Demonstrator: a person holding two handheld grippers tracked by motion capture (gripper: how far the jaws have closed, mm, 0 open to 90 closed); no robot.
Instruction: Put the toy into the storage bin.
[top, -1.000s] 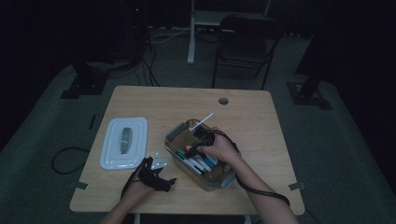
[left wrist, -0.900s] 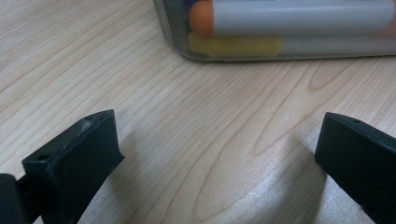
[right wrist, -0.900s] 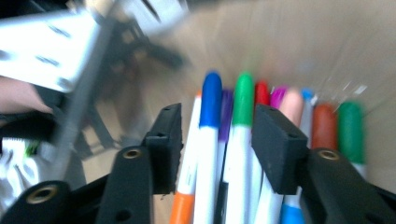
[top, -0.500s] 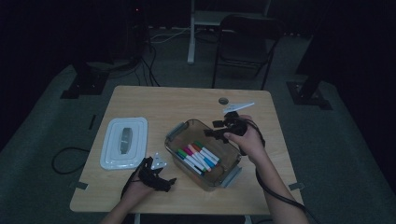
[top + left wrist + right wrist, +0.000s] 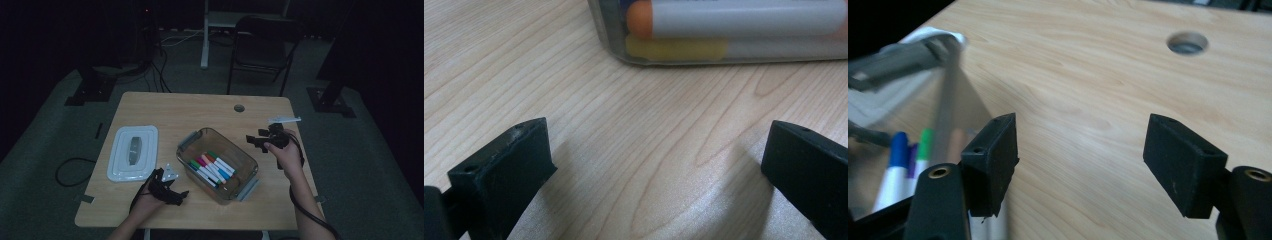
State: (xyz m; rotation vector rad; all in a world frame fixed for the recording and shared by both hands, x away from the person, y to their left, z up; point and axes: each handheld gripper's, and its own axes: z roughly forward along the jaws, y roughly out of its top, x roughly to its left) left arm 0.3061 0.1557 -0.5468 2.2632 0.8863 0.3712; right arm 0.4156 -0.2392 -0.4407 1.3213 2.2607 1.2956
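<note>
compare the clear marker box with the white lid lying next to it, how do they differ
The clear box is see-through and deep, while the white lid is opaque and lies flat. The clear box holds several coloured markers; the white lid carries just a grey piece at its middle. The clear box sits turned at an angle near the table's middle, the white lid squarer toward the left edge. Both are rounded rectangles resting on the wooden table.

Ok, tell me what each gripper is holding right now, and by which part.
Nothing is held. The left gripper has open jaws over bare table; the right gripper has just been opening, with nothing between its jaws.
</note>
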